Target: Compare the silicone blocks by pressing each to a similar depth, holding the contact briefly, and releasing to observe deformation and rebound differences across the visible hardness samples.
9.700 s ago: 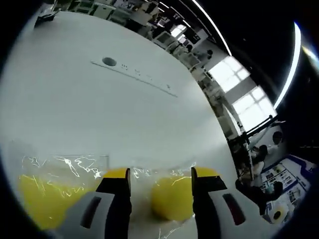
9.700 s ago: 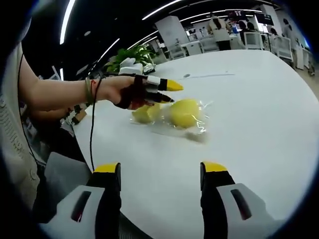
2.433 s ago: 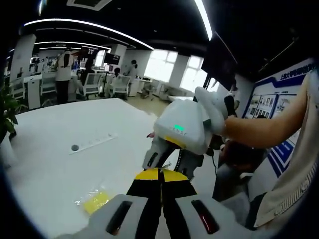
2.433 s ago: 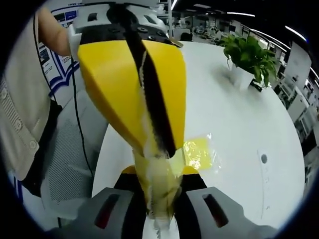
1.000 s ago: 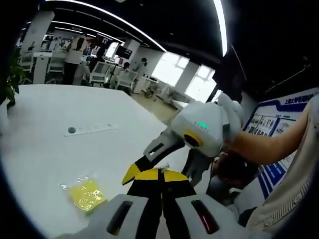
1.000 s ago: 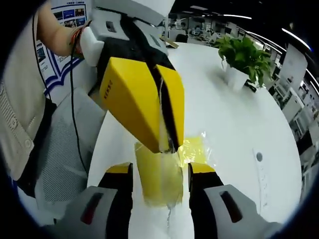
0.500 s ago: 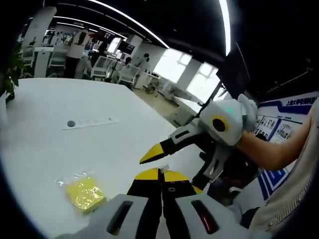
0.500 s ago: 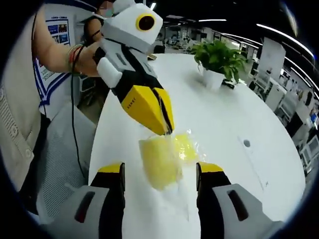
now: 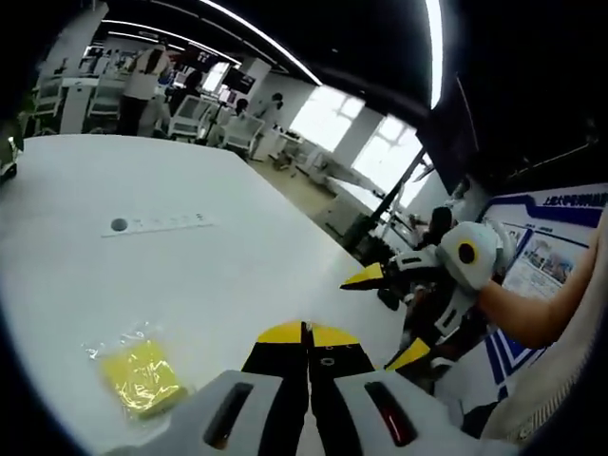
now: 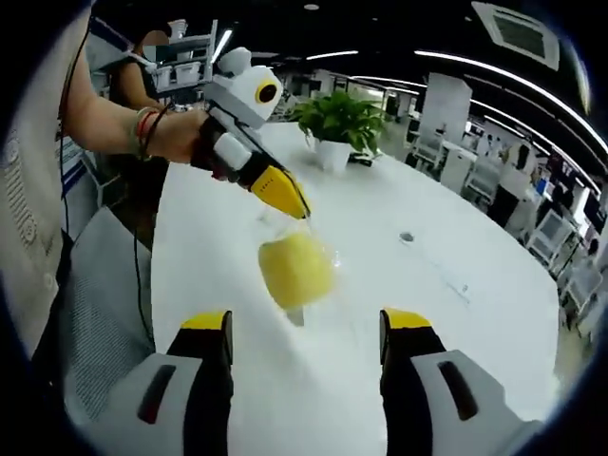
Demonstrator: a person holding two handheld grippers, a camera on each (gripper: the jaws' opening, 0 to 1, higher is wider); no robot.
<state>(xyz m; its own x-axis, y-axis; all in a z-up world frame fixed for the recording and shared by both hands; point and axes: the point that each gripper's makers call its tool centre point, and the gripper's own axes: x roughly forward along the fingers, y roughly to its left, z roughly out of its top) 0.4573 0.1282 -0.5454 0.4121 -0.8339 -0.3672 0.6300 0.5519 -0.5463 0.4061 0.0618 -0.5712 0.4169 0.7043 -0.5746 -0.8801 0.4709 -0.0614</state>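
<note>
Table: broad white round tabletop, bearing a grey inset strip with a round port.
Plant: green potted plant, at far edge in right gripper view.
Left gripper: yellow tips pressed together, pinching clear bag of yellow silicone block, hanging above table.
Right gripper: jaws spread wide, nothing between.
Second sample: flat yellow bagged silicone block, lying on table, left of left gripper's tips.

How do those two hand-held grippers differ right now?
The left hand-held gripper has its jaws shut on the plastic wrap of a yellow block, dangling it above the white table. The right hand-held gripper has its jaws spread wide with nothing between them, and sits lower and closer. Both have yellow-tipped jaws.
</note>
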